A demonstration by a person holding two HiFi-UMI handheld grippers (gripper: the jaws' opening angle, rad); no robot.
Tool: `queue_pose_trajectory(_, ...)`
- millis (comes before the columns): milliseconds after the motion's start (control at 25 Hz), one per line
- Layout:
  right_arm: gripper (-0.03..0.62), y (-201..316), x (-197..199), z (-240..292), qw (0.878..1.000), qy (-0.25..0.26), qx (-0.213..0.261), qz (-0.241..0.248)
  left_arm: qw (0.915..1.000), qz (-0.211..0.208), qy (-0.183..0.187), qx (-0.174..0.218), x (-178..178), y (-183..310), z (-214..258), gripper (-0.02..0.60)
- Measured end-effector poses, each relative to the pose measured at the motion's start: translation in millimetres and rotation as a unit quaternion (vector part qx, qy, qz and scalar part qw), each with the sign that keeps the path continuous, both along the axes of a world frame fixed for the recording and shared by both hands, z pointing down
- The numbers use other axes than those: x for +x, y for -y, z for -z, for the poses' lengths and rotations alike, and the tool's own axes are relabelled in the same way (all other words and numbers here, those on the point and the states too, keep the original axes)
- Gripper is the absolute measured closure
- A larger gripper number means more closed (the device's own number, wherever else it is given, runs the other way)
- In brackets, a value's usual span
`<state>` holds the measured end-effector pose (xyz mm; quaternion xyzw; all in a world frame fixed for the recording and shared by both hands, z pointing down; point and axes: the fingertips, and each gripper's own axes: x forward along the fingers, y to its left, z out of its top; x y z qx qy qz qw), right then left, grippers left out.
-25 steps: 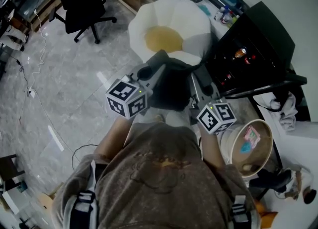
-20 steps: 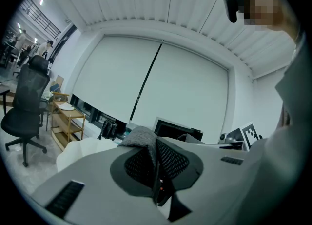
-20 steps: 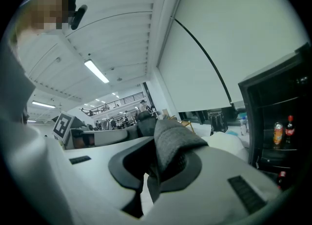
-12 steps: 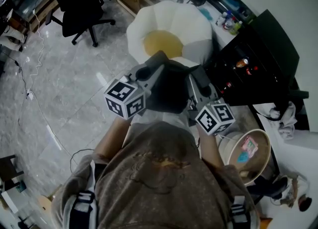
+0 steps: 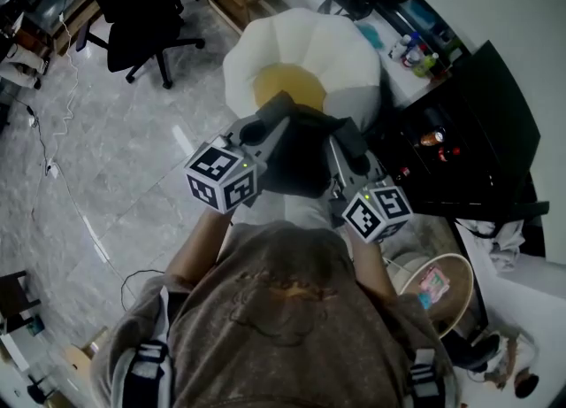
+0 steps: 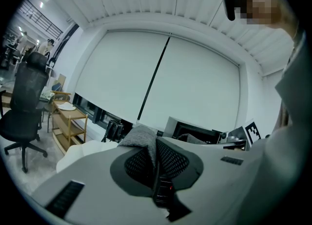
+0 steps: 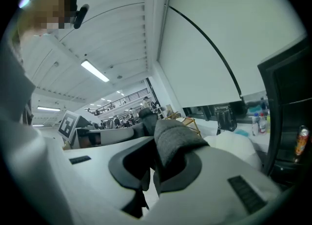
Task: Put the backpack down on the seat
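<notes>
Carry step: left claw (image 6: 155,154) and right claw (image 7: 155,164) clench fabric of the backpack (image 5: 302,155) near the seat (image 5: 305,48); next likely calls for reaching farther, lowering, releasing.

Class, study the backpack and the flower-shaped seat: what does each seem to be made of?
The backpack: dark grey fabric, matte, perhaps felt-like; it looks fuzzy close up. The seat: probably padded cloth, white with yellow centre; its puffy rounded petals suggest stuffing.
</notes>
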<state>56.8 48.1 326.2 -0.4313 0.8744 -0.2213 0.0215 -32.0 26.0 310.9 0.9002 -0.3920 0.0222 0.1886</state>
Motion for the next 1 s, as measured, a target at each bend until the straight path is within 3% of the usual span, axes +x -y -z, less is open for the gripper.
queue_pose_trajectory(520, 0.563, 126, 26, -2, 0.999, 0.003, -0.010, 0.037, 0.9992, 0.032, -0.008, -0.020, 26, 126, -5, 0.551)
queue_pose_trajectory(1000, 0.563, 218, 32, -17, 0.998, -0.002, -0.020, 0.067, 0.9980, 0.049, -0.010, -0.038, 30, 207, -19, 0.551)
